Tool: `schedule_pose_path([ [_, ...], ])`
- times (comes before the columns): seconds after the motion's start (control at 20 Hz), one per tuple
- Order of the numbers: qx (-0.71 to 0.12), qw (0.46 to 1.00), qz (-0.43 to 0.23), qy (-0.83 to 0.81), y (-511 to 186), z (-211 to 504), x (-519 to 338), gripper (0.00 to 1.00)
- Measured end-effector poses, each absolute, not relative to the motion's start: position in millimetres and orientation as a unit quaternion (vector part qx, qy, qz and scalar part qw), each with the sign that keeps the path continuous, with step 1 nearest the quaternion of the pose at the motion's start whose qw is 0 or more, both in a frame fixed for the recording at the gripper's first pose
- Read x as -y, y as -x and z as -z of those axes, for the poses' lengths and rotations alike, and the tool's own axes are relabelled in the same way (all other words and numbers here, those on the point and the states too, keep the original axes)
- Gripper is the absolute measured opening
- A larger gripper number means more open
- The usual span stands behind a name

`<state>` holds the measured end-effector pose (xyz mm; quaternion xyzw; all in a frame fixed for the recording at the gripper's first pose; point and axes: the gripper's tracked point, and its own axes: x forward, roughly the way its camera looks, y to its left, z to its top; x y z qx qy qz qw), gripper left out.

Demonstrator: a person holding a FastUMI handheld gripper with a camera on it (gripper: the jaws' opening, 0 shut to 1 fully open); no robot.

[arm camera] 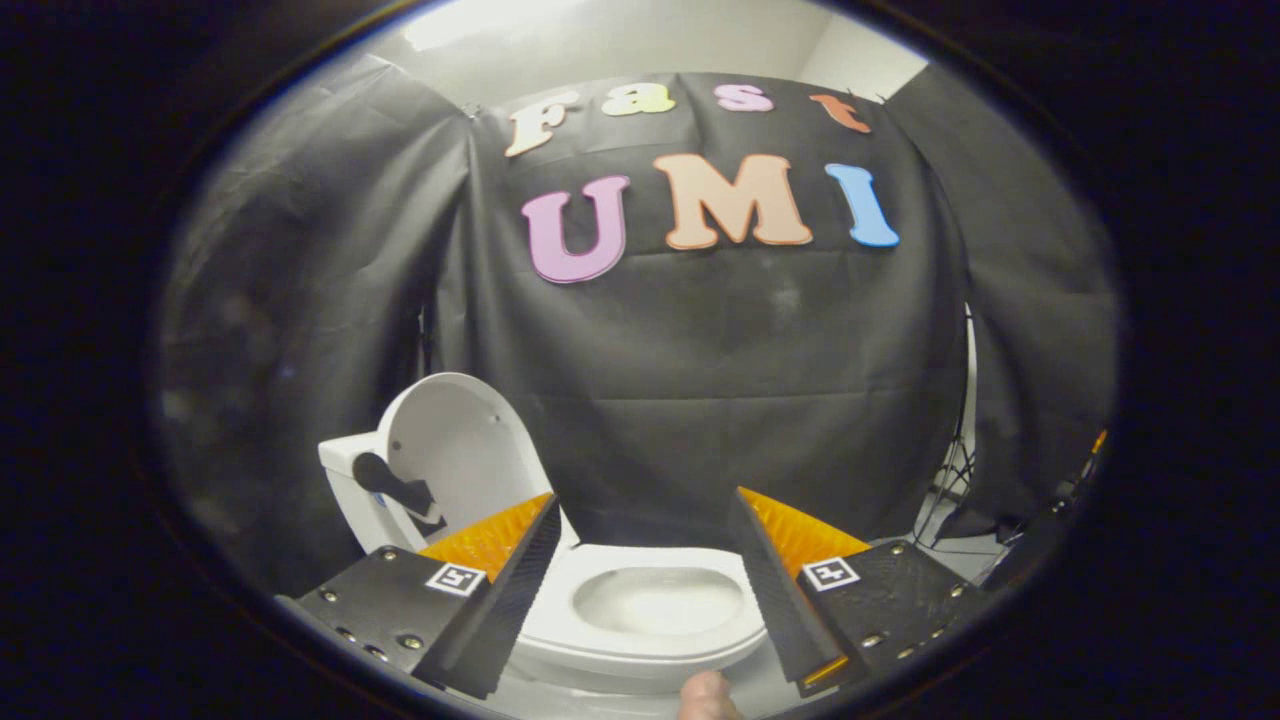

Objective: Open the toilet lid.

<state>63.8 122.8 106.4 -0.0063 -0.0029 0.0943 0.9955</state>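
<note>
Booth wall: the black draped cloth (700,400) stands behind everything, so I have room to back away.
Toilet: the small white glossy toilet (640,640) sits between and just beyond my fingers, its bowl open to view.
Lid: the white rounded plastic lid (455,450) stands upright at the tank end, beyond the left finger — I judge the opening done.
Gripper: my gripper (640,590) is spread wide, released, holding nothing.
Step in hand: I retreat straight back and keep clear of the lid's edge — a nudge could tip it down.
Fingertip: a person's fingertip (707,697) shows beneath the bowl's front rim.
</note>
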Motion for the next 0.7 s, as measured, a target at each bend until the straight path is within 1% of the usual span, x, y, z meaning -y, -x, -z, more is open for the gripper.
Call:
schedule_pose_path([
  [0.2, 0.014, 0.997, -0.067, 0.031, -76, -121, -84, 1.00],
  [0.35, 0.022, 0.997, -0.052, 0.044, -86, -127, -72, 1.00],
  [0.45, 0.020, 0.998, -0.046, 0.037, -92, -128, -72, 1.00],
  [0.7, 0.015, 0.998, -0.060, 0.002, -98, -126, -95, 1.00],
])
